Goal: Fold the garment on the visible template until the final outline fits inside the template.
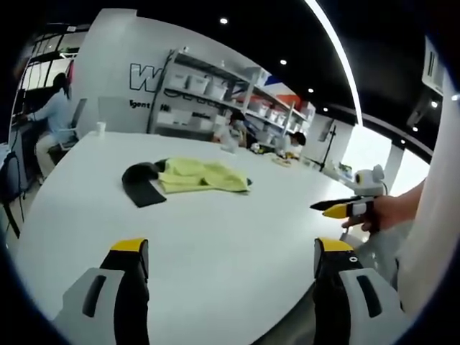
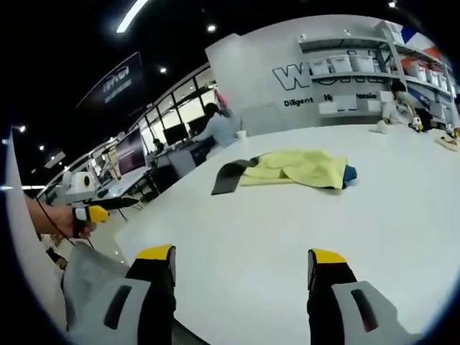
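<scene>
My left gripper [image 1: 233, 264] hung over the near edge of the big round white table [image 1: 215, 237], jaws apart, nothing between them. Well ahead, near the table's middle, lay the crumpled yellow cloth garment [image 1: 203, 175], resting partly on the flat black template sheet [image 1: 141, 185], which stuck out to its left. My right gripper [image 2: 243, 266], jaws spread too, pointed at that same pile [image 2: 298, 167] from the table's other side. Behind the table stood the white wall shelving [image 1: 215, 90].

Bare table [image 1: 215, 237] before the yellow garment [image 1: 203, 175].
</scene>
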`<state>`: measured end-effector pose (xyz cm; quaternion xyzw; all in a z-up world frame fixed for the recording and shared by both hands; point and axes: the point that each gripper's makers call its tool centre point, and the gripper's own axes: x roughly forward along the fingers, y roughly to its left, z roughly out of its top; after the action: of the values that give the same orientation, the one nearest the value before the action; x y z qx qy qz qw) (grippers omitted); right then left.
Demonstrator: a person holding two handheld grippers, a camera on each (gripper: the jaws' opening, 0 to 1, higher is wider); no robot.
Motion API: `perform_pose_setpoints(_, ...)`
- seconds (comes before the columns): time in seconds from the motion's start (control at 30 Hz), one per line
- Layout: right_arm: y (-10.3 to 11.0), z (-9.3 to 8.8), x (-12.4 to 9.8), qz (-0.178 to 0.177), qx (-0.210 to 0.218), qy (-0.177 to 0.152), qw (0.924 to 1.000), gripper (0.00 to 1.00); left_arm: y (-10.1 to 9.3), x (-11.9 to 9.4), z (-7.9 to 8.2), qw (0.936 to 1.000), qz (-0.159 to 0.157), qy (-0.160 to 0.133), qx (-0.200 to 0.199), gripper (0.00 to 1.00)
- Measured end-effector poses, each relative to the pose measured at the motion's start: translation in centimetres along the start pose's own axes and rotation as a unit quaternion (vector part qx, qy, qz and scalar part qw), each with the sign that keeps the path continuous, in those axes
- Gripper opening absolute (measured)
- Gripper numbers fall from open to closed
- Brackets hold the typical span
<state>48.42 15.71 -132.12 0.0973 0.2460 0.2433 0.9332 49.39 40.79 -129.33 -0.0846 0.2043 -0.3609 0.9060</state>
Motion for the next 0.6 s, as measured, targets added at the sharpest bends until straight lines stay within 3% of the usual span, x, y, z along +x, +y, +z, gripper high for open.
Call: perform_pose_setpoints(0.6,-2.8,1.8,2.8,-0.005,-0.006,0.008,0.9999,0.66,0.4,1.9,0.4,0.9999,-0.012,0.009,-0.003,0.94)
